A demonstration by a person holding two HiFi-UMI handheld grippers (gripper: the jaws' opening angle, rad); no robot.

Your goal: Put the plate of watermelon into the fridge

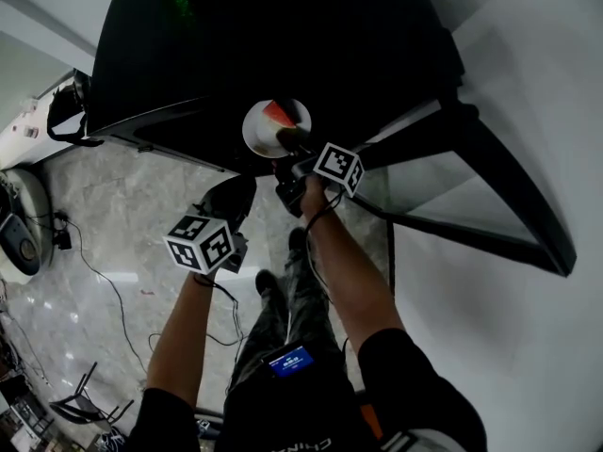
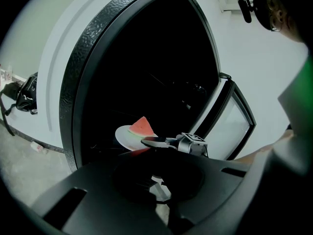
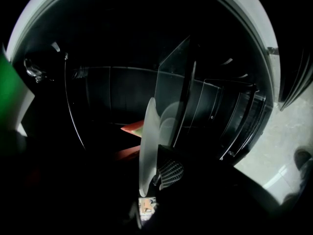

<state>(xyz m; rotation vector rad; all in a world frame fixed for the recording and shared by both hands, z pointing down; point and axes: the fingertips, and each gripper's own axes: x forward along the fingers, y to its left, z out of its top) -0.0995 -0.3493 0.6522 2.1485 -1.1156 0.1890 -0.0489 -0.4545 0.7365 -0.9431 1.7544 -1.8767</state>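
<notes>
With its rim pinched by the right gripper point(image 1: 288, 140), the plate point(image 1: 261, 126) should be slid level inside the fridge point(image 1: 283, 45), left gripper point(image 1: 231, 205) closed empty.

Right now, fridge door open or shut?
Open. The glass door stands swung out at right; the dark fridge interior shows behind the plate.

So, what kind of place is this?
Likely a room indoors, perhaps a kitchen corner or a test room: a dark open fridge with its door swung out, a glossy stone-look floor, and loose cables on it.
</notes>
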